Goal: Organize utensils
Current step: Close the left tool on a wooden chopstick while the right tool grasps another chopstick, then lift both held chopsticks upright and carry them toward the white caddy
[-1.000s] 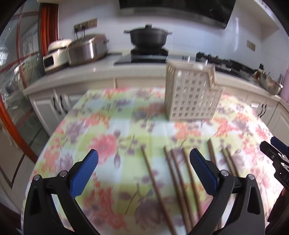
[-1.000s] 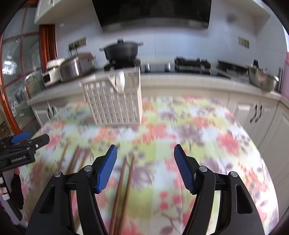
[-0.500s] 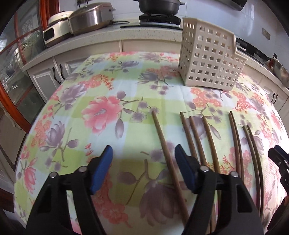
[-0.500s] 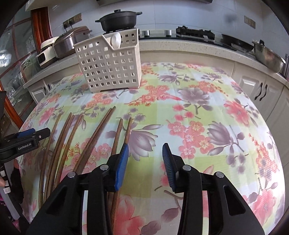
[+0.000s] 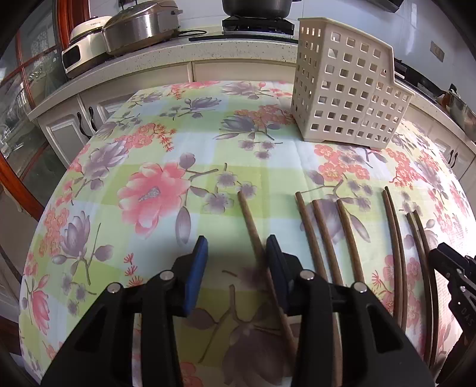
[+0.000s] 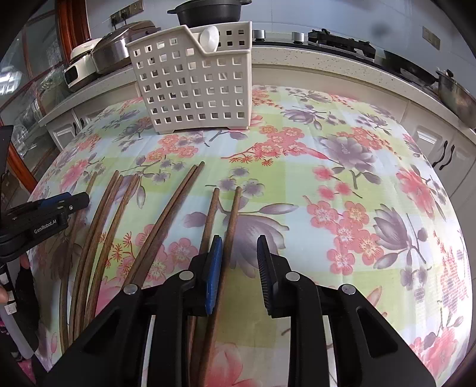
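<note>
Several brown wooden chopsticks lie side by side on the floral tablecloth. A cream perforated utensil basket [image 5: 345,89] stands at the far side; in the right wrist view the basket [image 6: 193,80] holds a white spoon [image 6: 209,38]. My left gripper [image 5: 236,253] is open, low over the table, with the leftmost chopstick [image 5: 253,229] running between its fingers beside the right pad. My right gripper [image 6: 239,256] is open, with the rightmost chopstick [image 6: 233,217] lying between its fingers beside the left pad. Its neighbour chopstick [image 6: 211,214] lies just left of that pad.
The round table [image 5: 154,166] has a flowered cloth. Behind it runs a kitchen counter with a rice cooker [image 5: 86,44], a steel cooker [image 5: 139,26] and a black pot [image 6: 208,12] on a stove. The left gripper shows at the left of the right wrist view [image 6: 44,217].
Both grippers have dropped low and moved forward over the chopsticks. Their jaws have narrowed from wide open to a smaller gap around one chopstick each.
</note>
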